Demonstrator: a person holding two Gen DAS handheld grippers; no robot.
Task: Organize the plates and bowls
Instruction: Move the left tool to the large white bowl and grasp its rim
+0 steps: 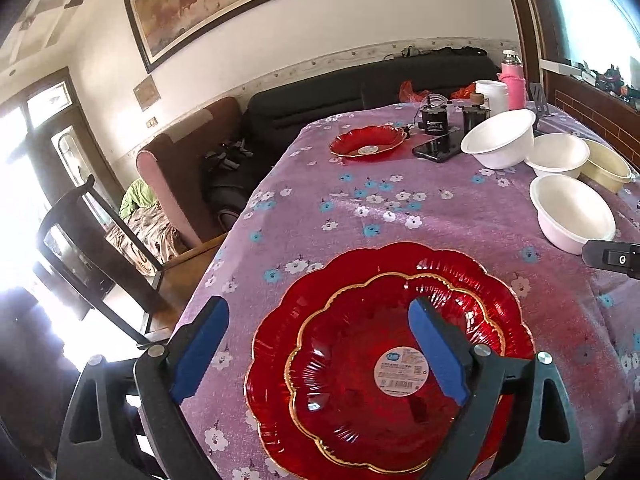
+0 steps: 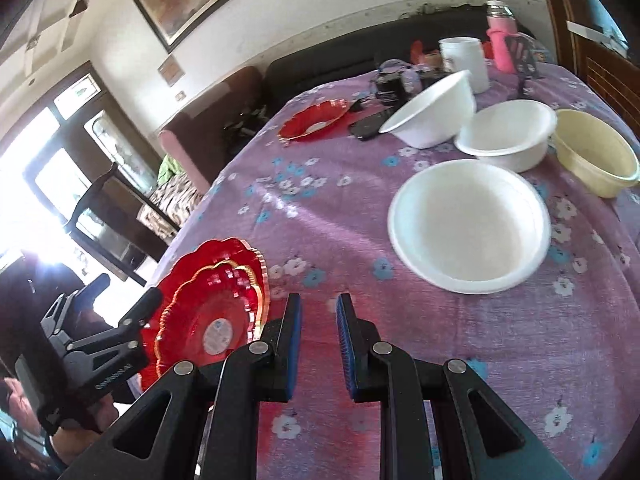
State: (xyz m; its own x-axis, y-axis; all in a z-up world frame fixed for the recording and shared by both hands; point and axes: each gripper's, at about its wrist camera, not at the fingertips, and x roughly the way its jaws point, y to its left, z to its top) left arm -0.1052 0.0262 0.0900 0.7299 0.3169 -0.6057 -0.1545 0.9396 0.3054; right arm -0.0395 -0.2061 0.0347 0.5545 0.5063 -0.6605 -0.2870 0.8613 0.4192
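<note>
At the near left edge of the purple floral tablecloth (image 1: 400, 216) lay a large red scalloped plate (image 1: 492, 280) with a smaller gold-rimmed red plate (image 1: 352, 392) nested on it. The left gripper (image 1: 316, 350) hung over them, its blue pads spread wide with nothing between them. Far across the table sat a third red plate (image 1: 366, 142), just left of a black phone (image 1: 436, 148). The right gripper (image 2: 318, 346) stood over bare cloth, jaws slightly apart and empty. To the right lay four bowls: the nearest white bowl (image 2: 468, 226), two more white bowls (image 2: 434, 114) (image 2: 508, 132) beyond it, and a cream bowl (image 2: 596, 156) at the far right.
</note>
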